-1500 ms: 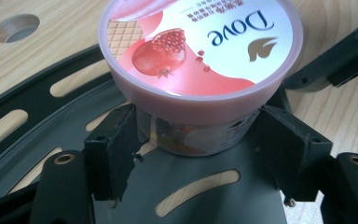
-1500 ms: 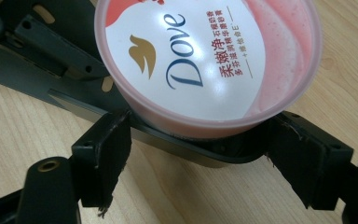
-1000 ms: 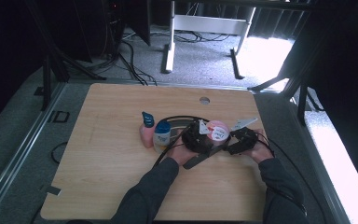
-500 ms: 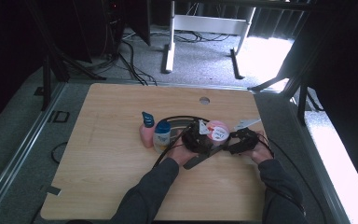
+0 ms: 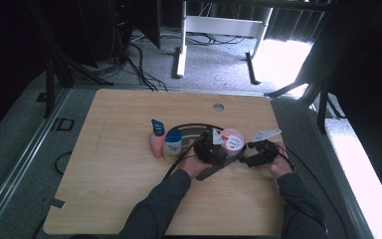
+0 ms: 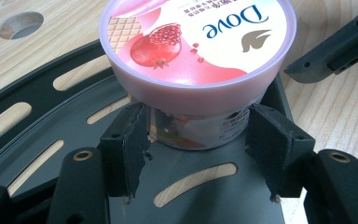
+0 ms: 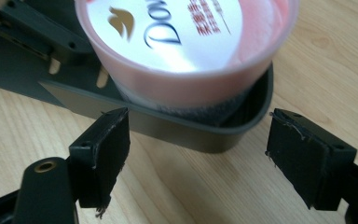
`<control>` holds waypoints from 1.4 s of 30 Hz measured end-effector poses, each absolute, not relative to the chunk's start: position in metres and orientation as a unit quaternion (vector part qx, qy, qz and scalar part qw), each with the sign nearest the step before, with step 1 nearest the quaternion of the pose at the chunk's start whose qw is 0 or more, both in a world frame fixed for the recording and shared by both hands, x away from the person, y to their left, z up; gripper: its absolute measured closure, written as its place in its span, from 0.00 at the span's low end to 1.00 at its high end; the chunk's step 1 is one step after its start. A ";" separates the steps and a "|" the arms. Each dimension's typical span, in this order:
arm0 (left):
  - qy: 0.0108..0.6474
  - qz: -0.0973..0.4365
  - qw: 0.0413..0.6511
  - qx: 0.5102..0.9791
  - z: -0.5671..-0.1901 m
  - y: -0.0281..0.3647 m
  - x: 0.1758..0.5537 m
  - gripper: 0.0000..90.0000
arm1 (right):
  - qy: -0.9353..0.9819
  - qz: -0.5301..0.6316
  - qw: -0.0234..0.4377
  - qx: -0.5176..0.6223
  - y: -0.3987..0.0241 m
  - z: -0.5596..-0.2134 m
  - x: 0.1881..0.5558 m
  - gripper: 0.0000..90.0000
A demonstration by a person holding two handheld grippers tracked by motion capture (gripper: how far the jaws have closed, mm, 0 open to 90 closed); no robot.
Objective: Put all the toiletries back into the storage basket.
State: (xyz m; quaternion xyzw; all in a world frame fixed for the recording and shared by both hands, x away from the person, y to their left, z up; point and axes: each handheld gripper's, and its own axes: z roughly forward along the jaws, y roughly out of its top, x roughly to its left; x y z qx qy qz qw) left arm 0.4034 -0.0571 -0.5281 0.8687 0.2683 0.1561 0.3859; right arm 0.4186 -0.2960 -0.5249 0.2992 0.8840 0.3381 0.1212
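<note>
The pink-lidded Dove tub [image 6: 196, 51] stands upright on a dark slotted tray [image 6: 205, 186] toward the right edge of the tabletop [image 5: 109, 194]. The left tongs [image 6: 198, 140] bracket its base, jaws just beside it, contact unclear. The right tongs [image 7: 216, 154] gape wide, empty, short of the tray rim, so the left are nearer. The high view adds two bottles [image 5: 165, 142] beside the tray.

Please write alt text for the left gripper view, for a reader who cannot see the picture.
A pink-lidded Dove tub with a pomegranate picture stands on a dark slotted tray, its body between the left gripper's two open black jaws. The tray lies on a light wooden table, and part of the other gripper shows at upper right.
</note>
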 end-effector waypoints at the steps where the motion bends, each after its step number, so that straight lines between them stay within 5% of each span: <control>1: 0.268 0.156 0.386 0.869 -0.528 -0.057 0.403 0.43 | 0.884 0.337 0.120 0.301 -0.297 -0.526 0.419 0.24; 20: 0.259 0.140 0.399 0.868 -0.521 -0.052 0.393 0.48 | 0.879 0.340 0.103 0.317 -0.303 -0.533 0.415 0.35; 42: 0.247 0.101 0.421 0.867 -0.517 -0.030 0.363 0.49 | 0.866 0.336 0.127 0.347 -0.292 -0.549 0.369 0.43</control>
